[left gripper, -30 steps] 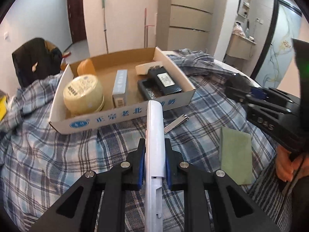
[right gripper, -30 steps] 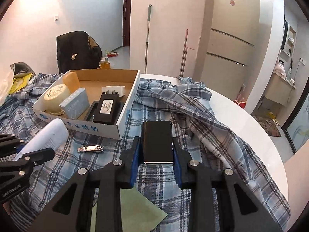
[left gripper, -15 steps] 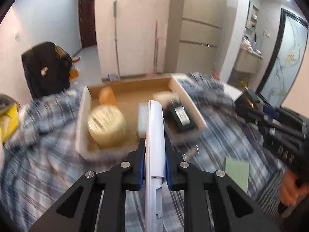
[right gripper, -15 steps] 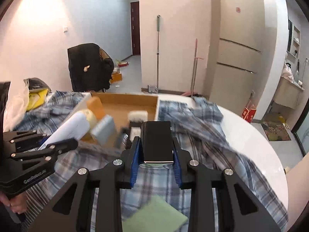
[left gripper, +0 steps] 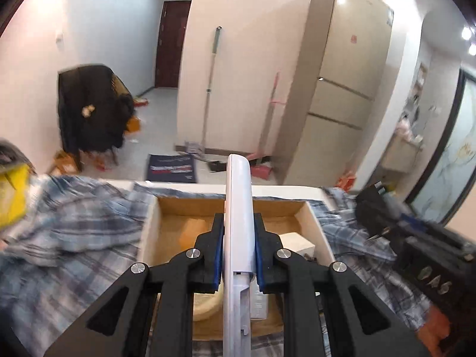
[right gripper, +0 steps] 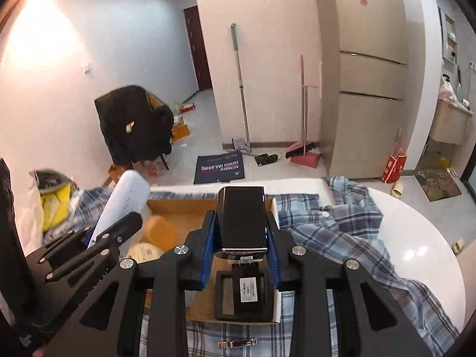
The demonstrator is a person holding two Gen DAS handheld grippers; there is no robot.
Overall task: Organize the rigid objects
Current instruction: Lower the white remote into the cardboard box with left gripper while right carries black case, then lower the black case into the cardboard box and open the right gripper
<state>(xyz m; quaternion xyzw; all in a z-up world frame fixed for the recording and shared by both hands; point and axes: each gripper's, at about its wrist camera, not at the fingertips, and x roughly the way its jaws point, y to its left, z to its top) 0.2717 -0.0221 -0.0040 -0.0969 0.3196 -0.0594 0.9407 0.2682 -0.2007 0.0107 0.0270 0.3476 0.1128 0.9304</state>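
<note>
My left gripper (left gripper: 238, 253) is shut on a long white remote (left gripper: 238, 208), held over the open cardboard box (left gripper: 315, 223). My right gripper (right gripper: 240, 238) is shut on a black phone-like slab (right gripper: 241, 217), raised above the same cardboard box (right gripper: 275, 205). In the right wrist view the left gripper (right gripper: 116, 226) with the white remote (right gripper: 125, 199) hangs over the box's left side. Inside the box lie an orange piece (right gripper: 160, 232), a round yellow tub (right gripper: 142, 251) and a black device with a white label (right gripper: 248, 294).
A nail clipper (right gripper: 236, 343) lies on the plaid cloth (right gripper: 342, 232) in front of the box. The white round table (right gripper: 416, 238) curves away on the right. A dark chair (right gripper: 134, 125), a mop and a broom with dustpan (right gripper: 303, 151) stand beyond the table.
Both grippers rose and moved forward from the cloth in front of the box to above it, each keeping its object. The green pad has left both views.
</note>
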